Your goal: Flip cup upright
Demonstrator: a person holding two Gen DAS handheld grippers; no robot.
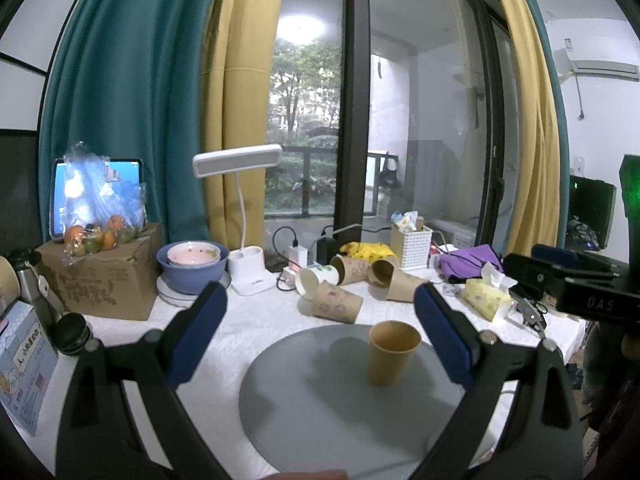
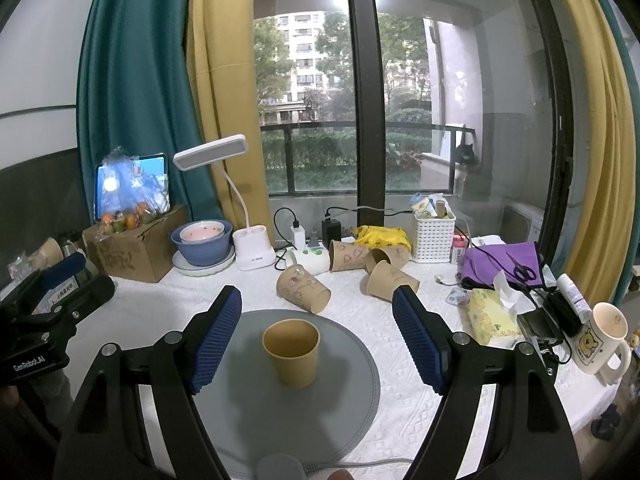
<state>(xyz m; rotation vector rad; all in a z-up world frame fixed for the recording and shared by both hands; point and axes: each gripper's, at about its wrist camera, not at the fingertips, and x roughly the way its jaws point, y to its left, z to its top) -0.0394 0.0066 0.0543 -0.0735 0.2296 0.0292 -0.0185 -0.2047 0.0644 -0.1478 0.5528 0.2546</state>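
Observation:
A plain brown paper cup [image 1: 393, 353] stands upright, mouth up, on a round grey mat [image 1: 320, 412]. It also shows in the right wrist view [image 2: 292, 352] on the mat [image 2: 344, 396]. My left gripper [image 1: 320, 332] is open and empty, held back from the cup, which sits near its right finger. My right gripper [image 2: 318, 340] is open and empty, with the cup between and beyond its blue pads [image 2: 216, 340]. Neither gripper touches the cup. The right gripper's body shows at the right of the left wrist view.
Several paper cups [image 2: 304, 288] lie on their sides behind the mat. A desk lamp [image 2: 252, 252], stacked bowls [image 2: 202, 240], cardboard box [image 2: 132, 248], white basket [image 2: 432, 236], tissue pack [image 2: 492, 312], purple cloth [image 2: 500, 260] and bear mug [image 2: 600, 340] crowd the white tablecloth.

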